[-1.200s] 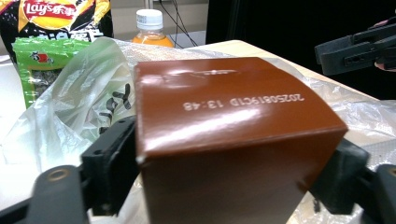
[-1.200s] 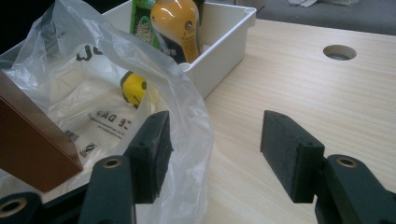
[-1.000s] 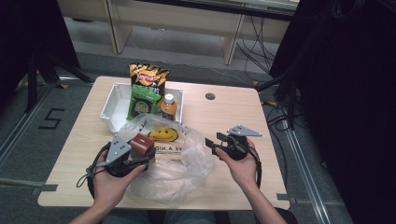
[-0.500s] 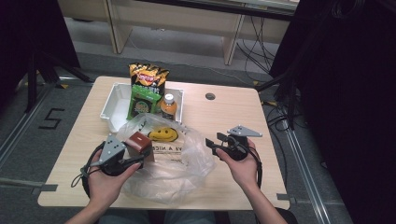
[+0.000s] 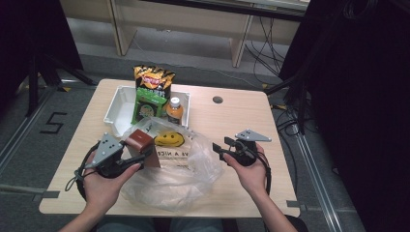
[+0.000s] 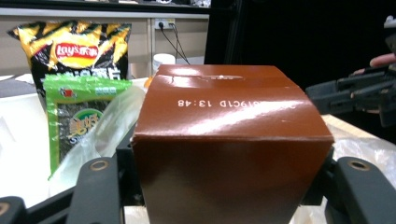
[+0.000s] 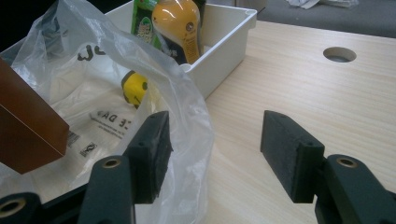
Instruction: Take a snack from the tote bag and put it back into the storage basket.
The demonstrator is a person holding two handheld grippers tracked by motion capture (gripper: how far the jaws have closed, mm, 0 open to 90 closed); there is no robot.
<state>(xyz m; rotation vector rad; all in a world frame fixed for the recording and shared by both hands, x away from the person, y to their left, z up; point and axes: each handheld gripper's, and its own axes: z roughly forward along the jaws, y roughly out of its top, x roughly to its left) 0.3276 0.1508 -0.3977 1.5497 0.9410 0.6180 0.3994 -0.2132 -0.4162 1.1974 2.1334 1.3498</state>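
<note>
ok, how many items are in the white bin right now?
3: chips bag at the back, green seaweed pack in front of it, orange juice bottle at the right of the white bin. The plastic bag may hide more.

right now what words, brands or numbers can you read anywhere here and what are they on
"Lay's": chip bag.
"13:48", then a code, printed upside down, partly lost in glare: brown box.
"A NICE", upside down, under a smiley: plastic bag.
"5": floor marking.
Green snack packet: characters too blurred to read.
Orange bottle label: too small to read.

Bright overhead light – glare on the brown box (image 6: 229,135) – dark surroundings
</note>
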